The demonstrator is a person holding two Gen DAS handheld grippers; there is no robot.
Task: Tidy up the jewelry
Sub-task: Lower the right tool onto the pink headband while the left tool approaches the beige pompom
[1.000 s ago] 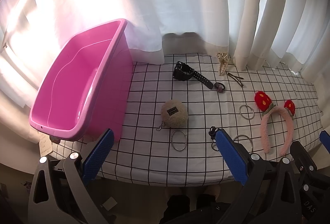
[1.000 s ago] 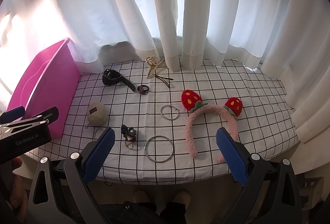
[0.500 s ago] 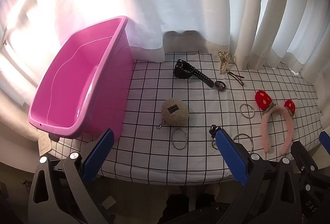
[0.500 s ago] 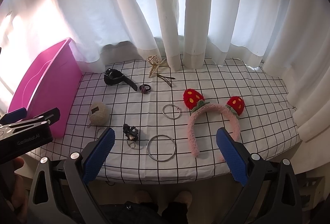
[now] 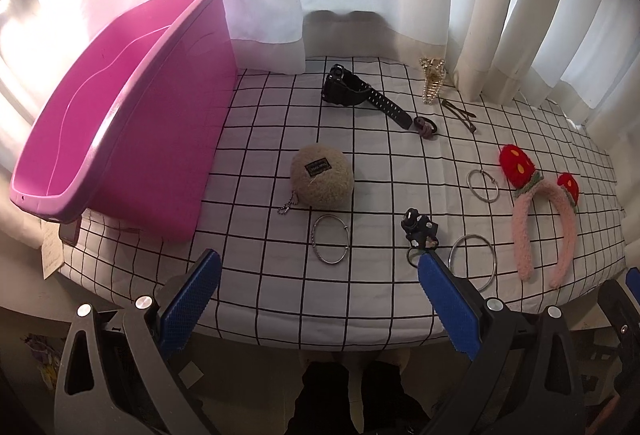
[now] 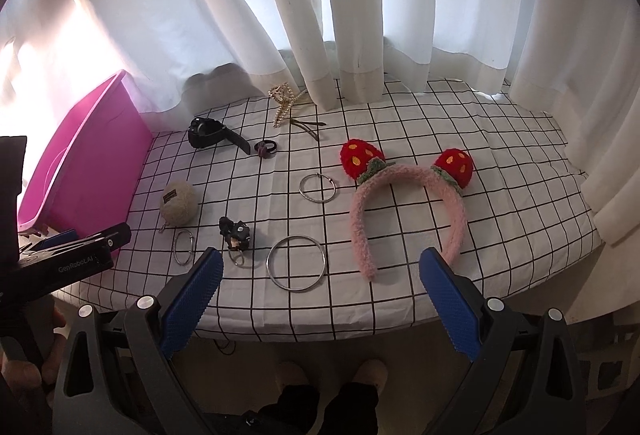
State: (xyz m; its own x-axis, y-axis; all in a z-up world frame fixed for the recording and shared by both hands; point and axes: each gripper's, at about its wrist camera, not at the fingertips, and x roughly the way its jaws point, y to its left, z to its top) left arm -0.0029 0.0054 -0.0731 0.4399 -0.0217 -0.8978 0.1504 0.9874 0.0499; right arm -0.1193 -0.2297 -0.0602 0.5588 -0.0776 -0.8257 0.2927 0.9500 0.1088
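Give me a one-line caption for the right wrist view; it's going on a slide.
Open right gripper above a checked cloth strewn with a strawberry headband, bangles and a watch.

pink bin (image 6: 86,171) — far end cut off

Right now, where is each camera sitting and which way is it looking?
Left wrist: on the left gripper, over the table's near edge, facing the curtain, the glossy pink plastic bin and the fuzzy beige ball keychain; its blue fingers show.
Right wrist: on the right gripper, further right, facing the fluffy pink strawberry headband; feet and the left gripper show.
Both show the bin and headband.
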